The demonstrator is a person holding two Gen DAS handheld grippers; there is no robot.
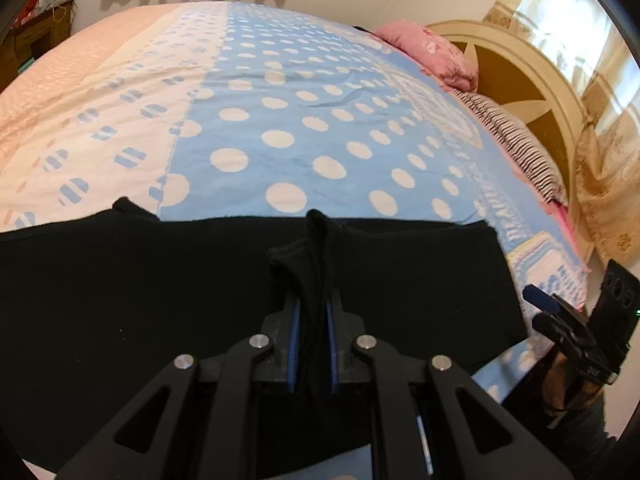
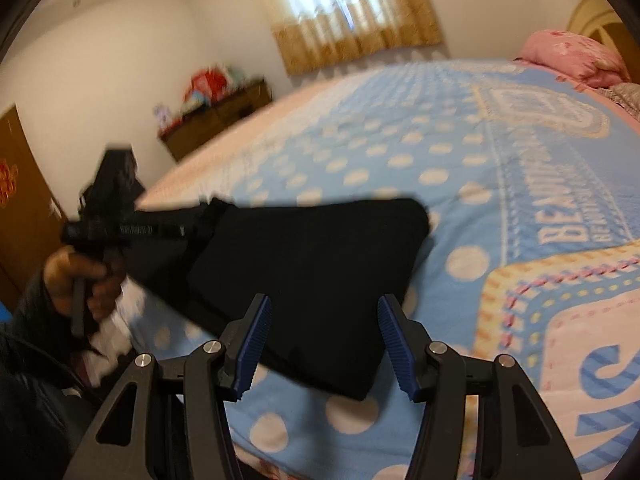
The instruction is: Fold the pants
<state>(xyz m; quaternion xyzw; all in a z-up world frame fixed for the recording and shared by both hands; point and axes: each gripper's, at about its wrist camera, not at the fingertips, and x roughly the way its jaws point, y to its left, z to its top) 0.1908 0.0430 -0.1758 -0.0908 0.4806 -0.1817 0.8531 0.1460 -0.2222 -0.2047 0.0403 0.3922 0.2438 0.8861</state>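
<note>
- Black pants (image 1: 160, 300) lie on the bed (image 1: 280, 120), near its front edge, folded into a wide dark slab on the blue polka-dot cover (image 1: 320, 100).
- Left gripper (image 1: 312, 312): fingers (image 1: 295, 320) closed on a bunched ridge of the pants fabric, blue pads pressing it from both sides; the fold stands up btw them.
- In right wrist view the left gripper (image 2: 200, 216) meets the pants (image 2: 320, 272) at their left end, w/ the person's left hand (image 2: 80, 284) on its handle; view is blurred.
- Right gripper (image 2: 324, 344): fingers (image 2: 254, 348) spread wide, nothing btw them, hovering just above the pants' near edge, not touching as far as can be told.
- In left wrist view the right gripper (image 1: 560, 312) sits just beside the pants' right end, over the bed edge.
- Pink pillow (image 1: 432, 52) and striped pillow (image 1: 516, 144) lie at the head of the bed, well apart from the pants, against the cream headboard (image 1: 540, 80).
- Gold curtains (image 2: 352, 12) hang on the wall beyond the bed; wooden cabinet (image 2: 216, 120) w/ clutter on top stands at the bed's far corner.
</note>
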